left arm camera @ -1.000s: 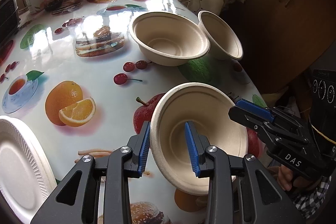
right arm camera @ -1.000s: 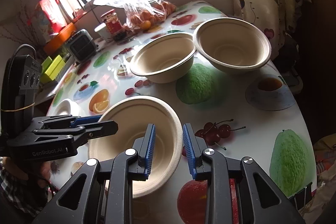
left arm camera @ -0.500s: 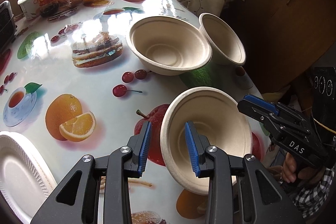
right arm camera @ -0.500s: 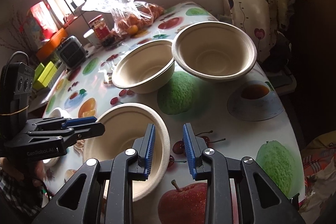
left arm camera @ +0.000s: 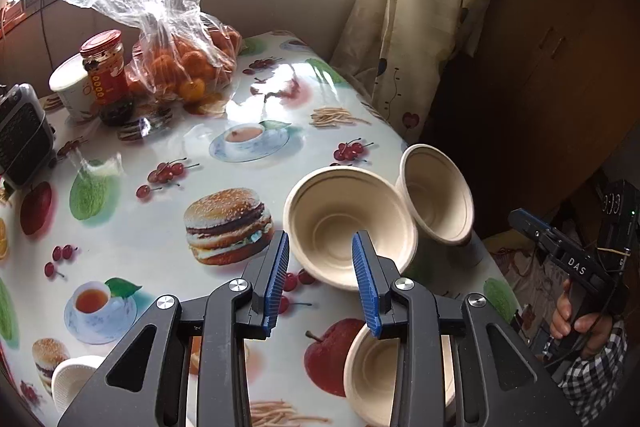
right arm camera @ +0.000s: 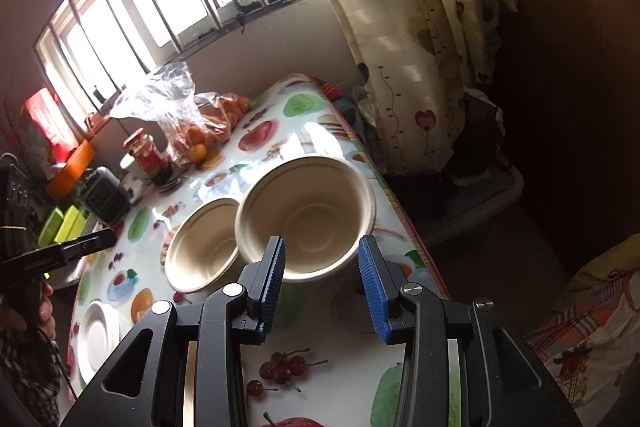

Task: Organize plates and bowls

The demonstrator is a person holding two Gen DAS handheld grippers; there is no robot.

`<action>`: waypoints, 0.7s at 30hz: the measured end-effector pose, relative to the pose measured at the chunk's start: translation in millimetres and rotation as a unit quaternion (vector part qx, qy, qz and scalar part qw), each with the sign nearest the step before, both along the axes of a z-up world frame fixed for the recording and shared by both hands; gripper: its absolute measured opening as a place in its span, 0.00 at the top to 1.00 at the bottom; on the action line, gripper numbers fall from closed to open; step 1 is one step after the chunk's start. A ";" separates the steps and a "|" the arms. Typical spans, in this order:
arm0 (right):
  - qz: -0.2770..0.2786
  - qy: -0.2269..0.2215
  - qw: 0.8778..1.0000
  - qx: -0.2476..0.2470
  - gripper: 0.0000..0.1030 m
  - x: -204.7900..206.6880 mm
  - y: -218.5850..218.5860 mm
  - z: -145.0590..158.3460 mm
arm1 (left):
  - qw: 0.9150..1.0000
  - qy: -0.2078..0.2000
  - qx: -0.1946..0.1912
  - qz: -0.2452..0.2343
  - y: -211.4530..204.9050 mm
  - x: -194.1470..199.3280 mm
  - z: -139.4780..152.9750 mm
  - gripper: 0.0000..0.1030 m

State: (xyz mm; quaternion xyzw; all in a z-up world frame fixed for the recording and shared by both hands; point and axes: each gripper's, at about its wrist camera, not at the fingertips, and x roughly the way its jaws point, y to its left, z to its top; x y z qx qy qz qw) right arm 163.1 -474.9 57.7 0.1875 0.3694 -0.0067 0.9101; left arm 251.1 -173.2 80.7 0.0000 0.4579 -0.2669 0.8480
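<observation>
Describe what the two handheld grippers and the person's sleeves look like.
Both the left gripper and right gripper are black plastic with ribbed blue pads and silver pivot screws. White "DAS" lettering marks the right one's side; the left's lettering is blurred. The sleeve is black-and-white checked.

Three beige bowls stand on the table: a middle bowl, a far-right bowl by the edge, and a near bowl under the camera. One white foam plate lies at the near left. One red-lidded jar and one bag of oranges stand far left.
</observation>
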 end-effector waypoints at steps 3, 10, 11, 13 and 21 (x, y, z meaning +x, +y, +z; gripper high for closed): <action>-0.011 0.004 1.000 0.009 0.64 1.1 -12.7 -7.6 | 1.000 0.009 -0.008 -0.023 -26.7 10.1 -3.5 0.67; -0.026 0.021 0.999 0.023 0.64 3.9 -26.9 -27.2 | 0.997 0.002 0.012 -0.071 -94.0 29.0 -14.2 0.67; -0.024 0.021 0.999 0.026 0.64 4.7 -27.0 -29.8 | 0.997 0.001 0.015 -0.076 -102.2 32.8 -15.5 0.67; -0.021 0.021 0.999 0.037 0.64 7.1 -28.7 -34.4 | 0.997 0.006 0.013 -0.078 -113.8 41.3 -19.5 0.67; -0.020 0.031 0.997 0.075 0.64 16.8 -32.2 -53.8 | 0.997 0.032 0.021 -0.071 -135.0 60.3 -36.1 0.67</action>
